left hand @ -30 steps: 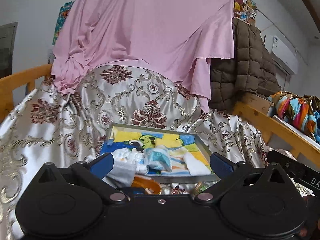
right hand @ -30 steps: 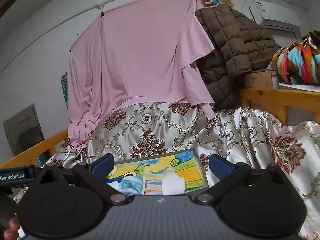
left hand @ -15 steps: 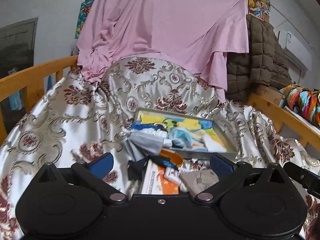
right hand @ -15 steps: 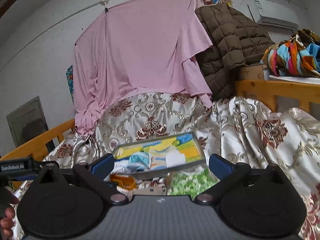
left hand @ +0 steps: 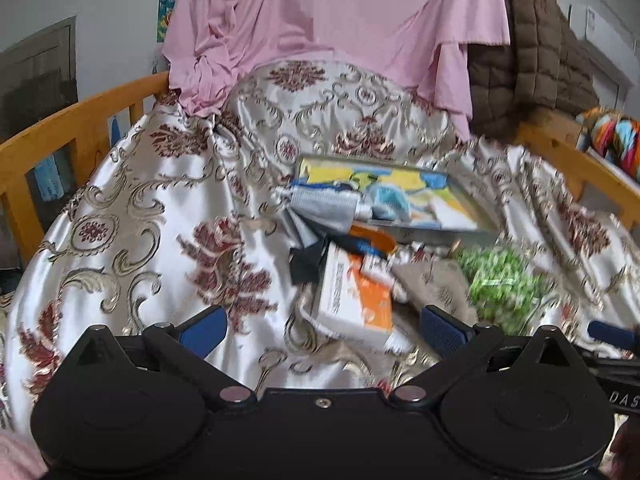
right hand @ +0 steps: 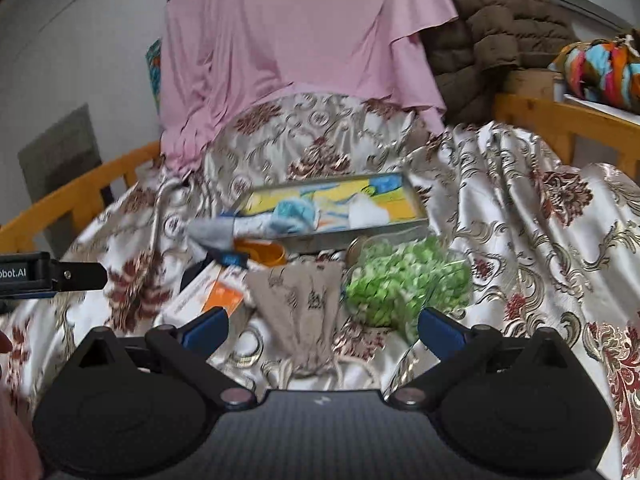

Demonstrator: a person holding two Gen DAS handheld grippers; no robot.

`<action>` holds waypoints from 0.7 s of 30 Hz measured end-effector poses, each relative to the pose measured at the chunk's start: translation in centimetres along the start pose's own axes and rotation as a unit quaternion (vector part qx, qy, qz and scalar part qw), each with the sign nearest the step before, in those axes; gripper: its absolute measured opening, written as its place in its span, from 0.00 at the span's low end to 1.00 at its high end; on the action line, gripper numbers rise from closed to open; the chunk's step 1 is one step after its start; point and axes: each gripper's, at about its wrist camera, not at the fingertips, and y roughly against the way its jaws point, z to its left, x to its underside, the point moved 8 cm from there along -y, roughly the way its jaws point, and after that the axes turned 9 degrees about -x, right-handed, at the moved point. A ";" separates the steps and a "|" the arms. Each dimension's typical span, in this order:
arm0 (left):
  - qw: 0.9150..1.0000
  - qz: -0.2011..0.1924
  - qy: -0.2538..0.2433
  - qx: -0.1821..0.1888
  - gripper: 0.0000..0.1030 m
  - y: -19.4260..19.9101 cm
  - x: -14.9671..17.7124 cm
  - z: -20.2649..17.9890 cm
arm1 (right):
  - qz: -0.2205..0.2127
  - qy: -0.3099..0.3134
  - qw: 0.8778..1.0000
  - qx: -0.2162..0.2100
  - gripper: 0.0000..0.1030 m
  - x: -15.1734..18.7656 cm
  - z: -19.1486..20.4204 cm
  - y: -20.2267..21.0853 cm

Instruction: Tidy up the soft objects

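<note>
Approach step, nothing picked. Left gripper (left hand: 322, 326) and right gripper (right hand: 322, 326) both spread wide, empty. Beige pouch (right hand: 306, 300) just before tray (right hand: 360, 234); next: likely close on pouch.

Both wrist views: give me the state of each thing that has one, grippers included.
left gripper: open, empty
right gripper: open, empty
tray: lidless, holding small folded cloths
grey cloth: draped over the tray's edge
beige drawstring pouch: lying flat
green bundle: loose beside the tray
orange-and-white box: closed, lying flat
</note>
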 end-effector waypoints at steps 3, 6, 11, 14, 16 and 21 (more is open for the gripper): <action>1.000 0.015 -0.008 -0.013 0.99 -0.4 0.5 0.0 | 0.013 0.008 1.000 -0.006 1.00 0.5 0.6 -0.3; 0.999 0.026 -0.015 -0.025 0.99 -0.9 0.7 0.1 | 0.021 0.014 1.000 -0.010 1.00 0.7 1.0 -0.6; 0.997 0.046 -0.031 -0.047 0.99 -1.7 0.9 0.3 | 0.036 0.017 0.999 -0.018 1.00 1.0 1.1 -1.2; 0.997 0.047 -0.041 -0.051 0.99 -2.1 0.7 0.2 | 0.047 0.022 0.998 -0.022 1.00 1.2 1.4 -1.6; 0.996 0.045 -0.057 -0.052 0.99 -2.4 0.5 -0.2 | 0.052 0.029 0.998 -0.022 1.00 1.3 1.6 -1.9; 0.991 0.039 -0.121 -0.050 0.99 -3.5 0.1 -1.9 | 0.062 0.029 0.997 -0.024 1.00 1.6 1.7 -2.6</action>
